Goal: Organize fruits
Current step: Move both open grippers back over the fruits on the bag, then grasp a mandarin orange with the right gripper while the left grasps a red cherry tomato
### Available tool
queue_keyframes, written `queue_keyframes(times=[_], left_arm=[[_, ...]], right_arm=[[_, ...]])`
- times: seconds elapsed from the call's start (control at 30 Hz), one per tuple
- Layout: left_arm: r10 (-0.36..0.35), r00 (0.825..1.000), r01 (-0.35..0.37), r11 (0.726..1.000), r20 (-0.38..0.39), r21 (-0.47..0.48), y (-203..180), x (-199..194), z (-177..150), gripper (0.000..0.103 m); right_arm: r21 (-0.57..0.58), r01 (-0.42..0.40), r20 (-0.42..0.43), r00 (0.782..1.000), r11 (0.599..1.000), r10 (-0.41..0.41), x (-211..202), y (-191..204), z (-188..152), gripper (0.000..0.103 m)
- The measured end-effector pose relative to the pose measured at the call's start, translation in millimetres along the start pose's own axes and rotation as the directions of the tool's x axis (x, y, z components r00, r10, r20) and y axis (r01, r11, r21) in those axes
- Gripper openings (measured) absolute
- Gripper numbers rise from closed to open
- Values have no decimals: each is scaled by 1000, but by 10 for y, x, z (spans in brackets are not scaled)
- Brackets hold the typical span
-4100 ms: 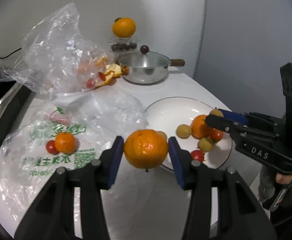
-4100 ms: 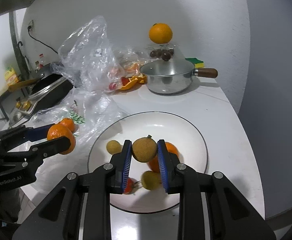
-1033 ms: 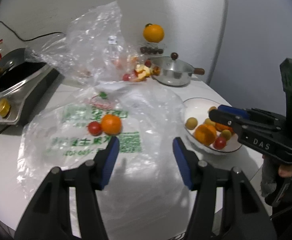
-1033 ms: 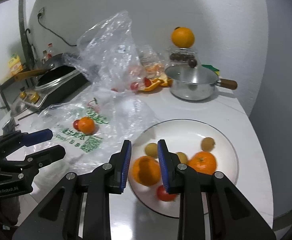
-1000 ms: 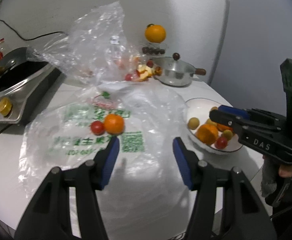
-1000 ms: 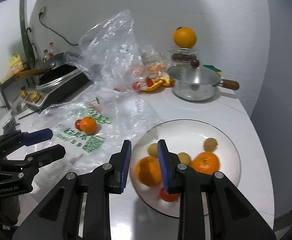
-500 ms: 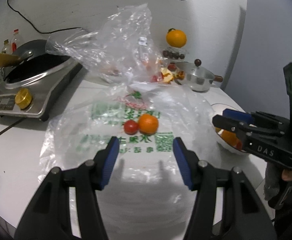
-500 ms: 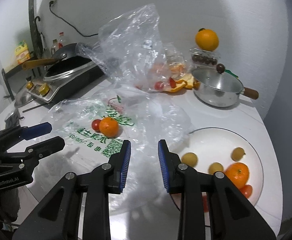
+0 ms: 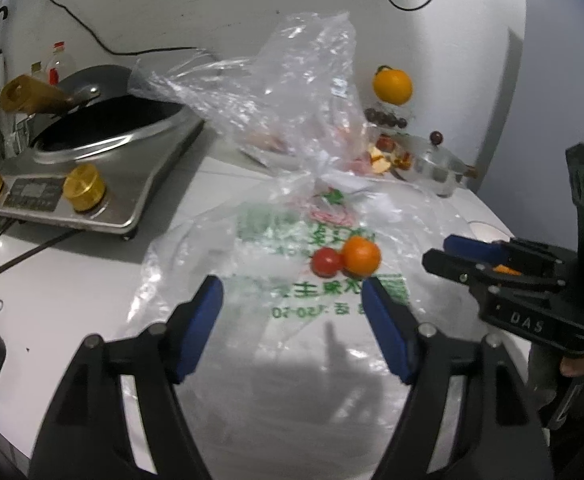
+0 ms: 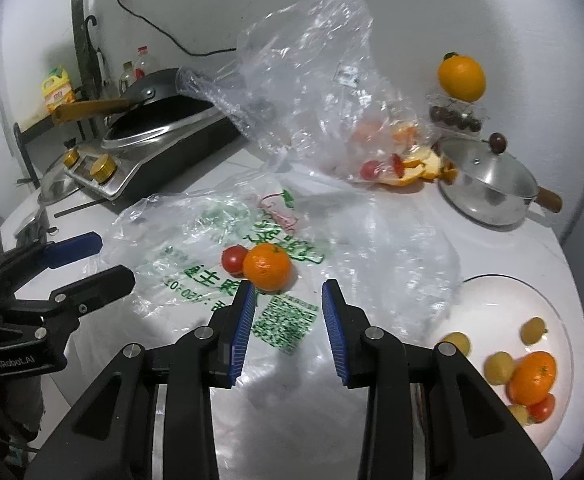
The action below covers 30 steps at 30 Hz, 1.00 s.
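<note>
1. The fetching of the next fruit is judged to be in hand: the mandarin (image 10: pixel 267 267) and the tomato (image 10: pixel 234 259), touching, lie on the printed bag (image 10: pixel 196 240), apart from the plate (image 10: pixel 491 292).
2. The left gripper (image 9: pixel 292 312), whose jaws have just been widening, is seen released and empty.
3. The right gripper (image 10: pixel 288 320) is seen parted and empty.
4. Next, one gripper must be lowered around the mandarin and closed.

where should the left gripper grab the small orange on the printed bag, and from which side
Grip the small orange across its round middle, coming down from above and the near side. The tomato touches its left, so one finger must slip between them. The left gripper is open and empty.
</note>
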State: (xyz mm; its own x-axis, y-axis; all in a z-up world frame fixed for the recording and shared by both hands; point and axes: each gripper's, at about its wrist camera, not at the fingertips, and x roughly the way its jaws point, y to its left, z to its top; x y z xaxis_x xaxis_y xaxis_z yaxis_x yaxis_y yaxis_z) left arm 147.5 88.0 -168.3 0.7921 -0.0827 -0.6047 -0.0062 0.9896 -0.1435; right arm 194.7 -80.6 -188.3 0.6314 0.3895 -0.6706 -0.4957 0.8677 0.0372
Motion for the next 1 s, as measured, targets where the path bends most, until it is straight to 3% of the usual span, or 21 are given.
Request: queue_keyframes(times=[0.37,0.57,1.0], left_arm=[[31,999,-31,999,-8,-35,279,126,-3,73],[36,999,-36,999,-7,-33,331,174,17,73],[54,999,-54,998,-11,-21,296,291,96,73]], right_arm=[[-30,-34,-42,999,999,33,341,197,119,38],[-28,-41,-65,997,999,40,513,226,161,49],[2,-6,-87,996,1000,6,772,114,191,49]])
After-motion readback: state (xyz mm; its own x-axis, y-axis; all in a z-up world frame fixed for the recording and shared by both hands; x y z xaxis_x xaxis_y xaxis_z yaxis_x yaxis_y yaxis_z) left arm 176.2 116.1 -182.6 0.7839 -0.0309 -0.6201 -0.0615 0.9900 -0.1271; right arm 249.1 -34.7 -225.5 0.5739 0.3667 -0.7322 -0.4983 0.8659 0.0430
